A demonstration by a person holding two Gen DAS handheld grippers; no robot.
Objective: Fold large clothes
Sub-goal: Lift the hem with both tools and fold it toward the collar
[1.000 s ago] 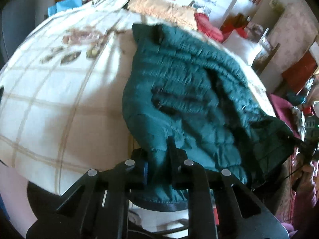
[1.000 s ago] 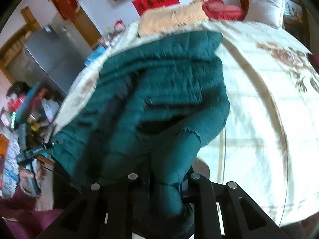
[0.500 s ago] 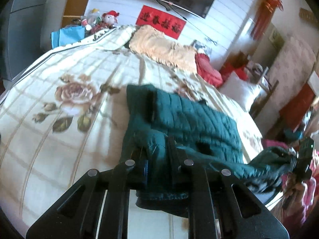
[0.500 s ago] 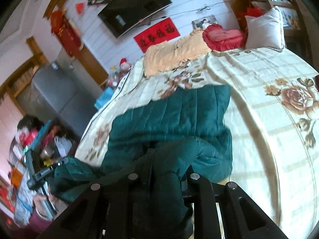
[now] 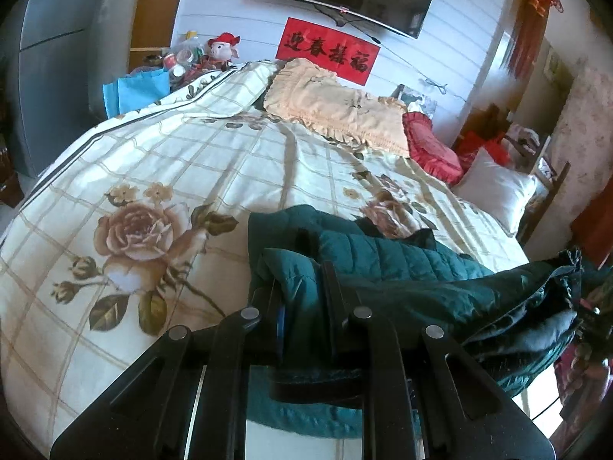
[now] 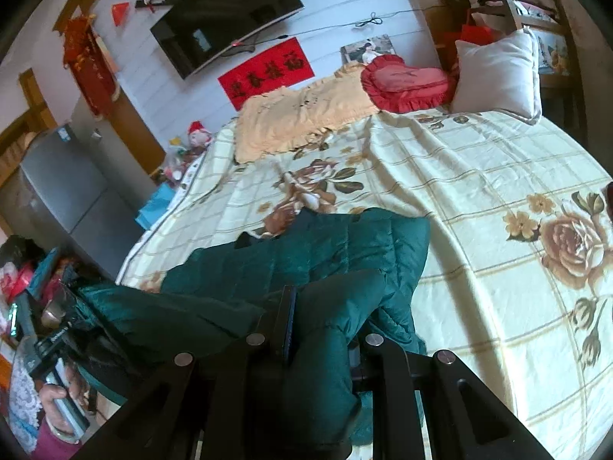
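Observation:
A dark green quilted jacket (image 5: 402, 268) lies near the front edge of a bed with a floral checked cover (image 5: 172, 176). My left gripper (image 5: 302, 280) is shut on the jacket's near edge and holds it raised over the part lying on the bed. My right gripper (image 6: 322, 303) is shut on a bunched part of the same jacket (image 6: 306, 253), also lifted. The raised edge spans between the two grippers; each shows at the far side of the other's view.
A yellow frilled pillow cover (image 5: 333, 107), a red heart cushion (image 6: 406, 80) and a white pillow (image 6: 498, 73) lie at the head of the bed. A grey fridge (image 6: 65, 191) and clutter stand beside the bed. A TV (image 6: 226, 11) hangs on the wall.
Both grippers have lifted the jacket's near edge and carried it forward over the rest. The jacket was spread out long; it now lies doubled and short on the bed.

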